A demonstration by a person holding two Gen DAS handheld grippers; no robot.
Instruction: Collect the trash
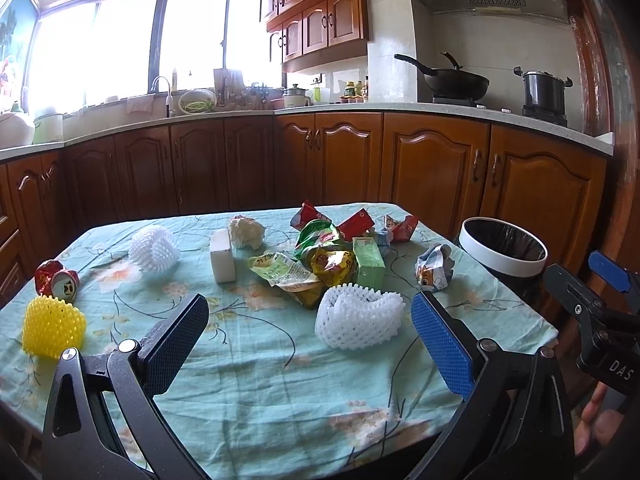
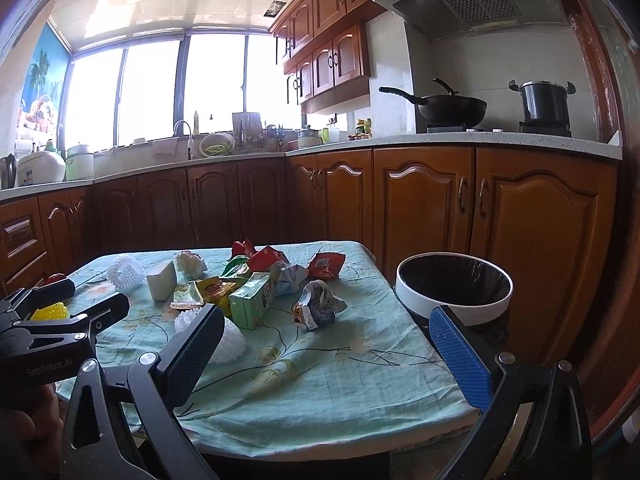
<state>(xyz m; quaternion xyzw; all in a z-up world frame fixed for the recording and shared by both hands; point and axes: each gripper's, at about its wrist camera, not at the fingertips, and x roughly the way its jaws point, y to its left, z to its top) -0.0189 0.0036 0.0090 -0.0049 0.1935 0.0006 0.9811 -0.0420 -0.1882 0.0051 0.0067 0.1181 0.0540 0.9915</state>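
**A:** Trash covers the middle of the surface [image 1: 260, 360] — nothing is in the bin yet, so far as its dark liner shows; both tools hang at the near edge. The left tool [image 1: 310, 332] stands wide and empty; the right tool [image 2: 326, 344] is just as wide, holding nothing.

**B:** Nearest first?

**A:** The white foam net [image 1: 358, 320] lies just ahead of the left tool, a curled sleeve with its long axis running left to right and its open end toward the right; the yellow foam net [image 1: 52, 330] and the crushed red can [image 1: 56, 280] sit apart at the near left, the can's top facing the camera. Farther in is the pile of wrappers [image 1: 320, 256], with the green carton [image 1: 368, 264] lying flat, its long axis pointing away toward the far edge; beside it stands a white block [image 1: 222, 256]. Beyond those lie a second white net [image 1: 154, 246] and a paper wad [image 1: 247, 232].

**B:** And the bin?

**A:** The bin [image 2: 454, 294] stands off the right edge, well apart from the pile.

**B:** Risks?

**A:** I judge the foam soft enough to squash and spring out of a shallow pinch; wrappers overlap, so one may drag others off the cloth — a loose carry could also drop short of the bin's rim.
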